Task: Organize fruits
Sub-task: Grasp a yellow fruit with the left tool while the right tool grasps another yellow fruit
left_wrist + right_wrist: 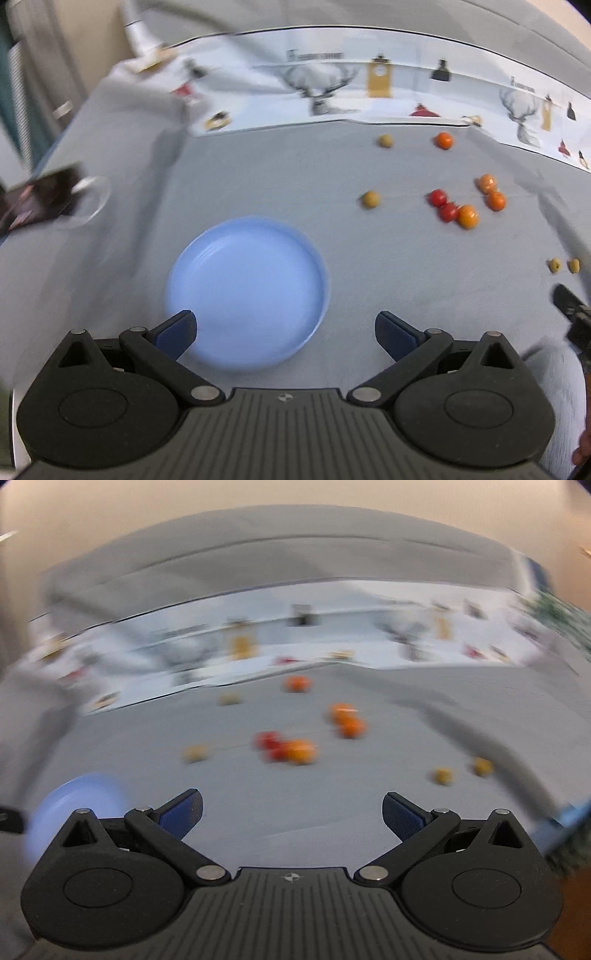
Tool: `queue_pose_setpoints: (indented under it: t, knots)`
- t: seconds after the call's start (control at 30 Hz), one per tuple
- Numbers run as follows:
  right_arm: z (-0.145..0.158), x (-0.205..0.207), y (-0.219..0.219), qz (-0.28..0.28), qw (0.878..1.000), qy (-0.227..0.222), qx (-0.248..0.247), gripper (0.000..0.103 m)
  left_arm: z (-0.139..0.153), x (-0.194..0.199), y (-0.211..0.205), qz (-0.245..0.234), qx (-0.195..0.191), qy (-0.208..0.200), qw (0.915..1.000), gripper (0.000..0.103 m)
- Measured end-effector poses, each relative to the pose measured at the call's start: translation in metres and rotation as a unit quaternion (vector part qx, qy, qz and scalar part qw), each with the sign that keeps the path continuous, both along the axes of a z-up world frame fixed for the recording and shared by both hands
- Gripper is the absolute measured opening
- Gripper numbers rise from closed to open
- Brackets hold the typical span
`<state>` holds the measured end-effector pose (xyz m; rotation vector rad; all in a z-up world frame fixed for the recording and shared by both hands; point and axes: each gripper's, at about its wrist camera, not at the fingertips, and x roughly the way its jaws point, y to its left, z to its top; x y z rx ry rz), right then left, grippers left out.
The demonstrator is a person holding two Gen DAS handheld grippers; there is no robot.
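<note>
A grey cloth (258, 177) covers the counter. Along its far edge lies a white printed strip (369, 96) with stag heads and clocks. Behind it rises a plain beige wall (295, 502). At the left hangs a pale curtain (44, 74).

A home setting: a tabletop (258, 177) under grey cloth, a stag-and-clock printed runner (369, 96) along its far edge, curtains (22, 92) at the left.

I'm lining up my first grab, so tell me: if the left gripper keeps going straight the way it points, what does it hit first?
Most likely the blue plate, empty and right ahead of the open left gripper. The fruits lie off to its right.
</note>
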<state>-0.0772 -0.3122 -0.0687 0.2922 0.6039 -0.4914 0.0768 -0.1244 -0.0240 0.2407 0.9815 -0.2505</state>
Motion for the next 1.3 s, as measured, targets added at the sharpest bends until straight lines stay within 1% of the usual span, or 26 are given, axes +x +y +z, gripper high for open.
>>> queue_pose_setpoints:
  t: [0.03, 0.1, 0.2, 0.27, 0.37, 0.47, 0.57, 0.63, 0.7, 0.73, 0.77, 0.9, 0.93, 0.97, 1.0, 1.03, 1.07, 1.2, 1.27, 1.3]
  knots:
    - [-0.007, 0.000, -0.022, -0.032, 0.999, 0.005, 0.009, 0.103, -0.005, 0.011, -0.016, -0.008, 0.000, -0.003, 1.0000, 0.103]
    - [-0.021, 0.000, -0.063, -0.085, 0.996, 0.014, 0.023, 0.103, -0.017, 0.031, -0.040, -0.016, 0.003, 0.006, 0.9999, 0.103]
    - [-0.048, 0.002, -0.120, -0.161, 0.986, 0.024, 0.046, 0.103, -0.042, 0.069, -0.077, -0.021, 0.003, 0.027, 0.9994, 0.103]
    - [-0.068, 0.009, -0.151, -0.195, 0.977, 0.036, 0.071, 0.103, -0.063, 0.096, -0.102, -0.018, 0.009, 0.036, 0.9992, 0.103]
    - [-0.100, 0.030, -0.191, -0.217, 0.969, 0.052, 0.107, 0.103, -0.092, 0.132, -0.129, -0.005, 0.023, 0.048, 0.9985, 0.103]
    - [-0.127, 0.057, -0.214, -0.225, 0.962, 0.075, 0.134, 0.103, -0.120, 0.163, -0.149, 0.005, 0.037, 0.071, 0.9968, 0.103]
    - [-0.148, 0.084, -0.235, -0.234, 0.957, 0.083, 0.148, 0.103, -0.143, 0.185, -0.165, -0.001, 0.054, 0.080, 0.9954, 0.103]
    - [-0.163, 0.098, -0.241, -0.248, 0.952, 0.098, 0.149, 0.103, -0.160, 0.198, -0.176, -0.012, 0.073, 0.084, 0.9937, 0.103]
    - [-0.168, 0.113, -0.236, -0.257, 0.952, 0.123, 0.114, 0.103, -0.176, 0.206, -0.184, -0.013, 0.100, 0.086, 0.9912, 0.103]
    - [-0.171, 0.118, -0.232, -0.257, 0.952, 0.134, 0.100, 0.103, -0.178, 0.207, -0.184, -0.016, 0.094, 0.084, 0.9919, 0.103]
    - [-0.172, 0.120, -0.231, -0.261, 0.951, 0.133, 0.097, 0.103, -0.177, 0.208, -0.183, -0.016, 0.083, 0.076, 0.9936, 0.103]
    - [-0.174, 0.119, -0.233, -0.265, 0.951, 0.124, 0.101, 0.103, -0.178, 0.211, -0.179, -0.020, 0.077, 0.079, 0.9937, 0.102]
    - [-0.174, 0.120, -0.233, -0.265, 0.951, 0.124, 0.100, 0.100, -0.176, 0.210, -0.178, -0.023, 0.072, 0.075, 0.9943, 0.089]
    - [-0.174, 0.119, -0.232, -0.270, 0.950, 0.123, 0.098, 0.094, -0.171, 0.206, -0.176, -0.032, 0.060, 0.065, 0.9955, 0.058]
    - [-0.169, 0.116, -0.230, -0.276, 0.949, 0.118, 0.092, 0.073, -0.168, 0.204, -0.177, -0.037, 0.059, 0.061, 0.9957, 0.042]
    - [-0.165, 0.113, -0.228, -0.278, 0.951, 0.104, 0.087, 0.038, -0.166, 0.202, -0.178, -0.039, 0.067, 0.062, 0.9951, 0.026]
    - [-0.160, 0.106, -0.226, -0.276, 0.953, 0.094, 0.087, 0.027, -0.164, 0.201, -0.178, -0.039, 0.066, 0.060, 0.9952, 0.026]
    - [-0.154, 0.096, -0.228, -0.268, 0.954, 0.076, 0.109, 0.026, -0.145, 0.192, -0.171, -0.052, 0.028, 0.066, 0.9961, 0.026]
    - [-0.144, 0.091, -0.222, -0.261, 0.958, 0.060, 0.106, 0.026, -0.128, 0.182, -0.167, -0.060, 0.003, 0.060, 0.9964, 0.026]
    - [-0.136, 0.089, -0.217, -0.251, 0.961, 0.051, 0.099, 0.026, -0.120, 0.176, -0.165, -0.064, -0.004, 0.056, 0.9964, 0.026]
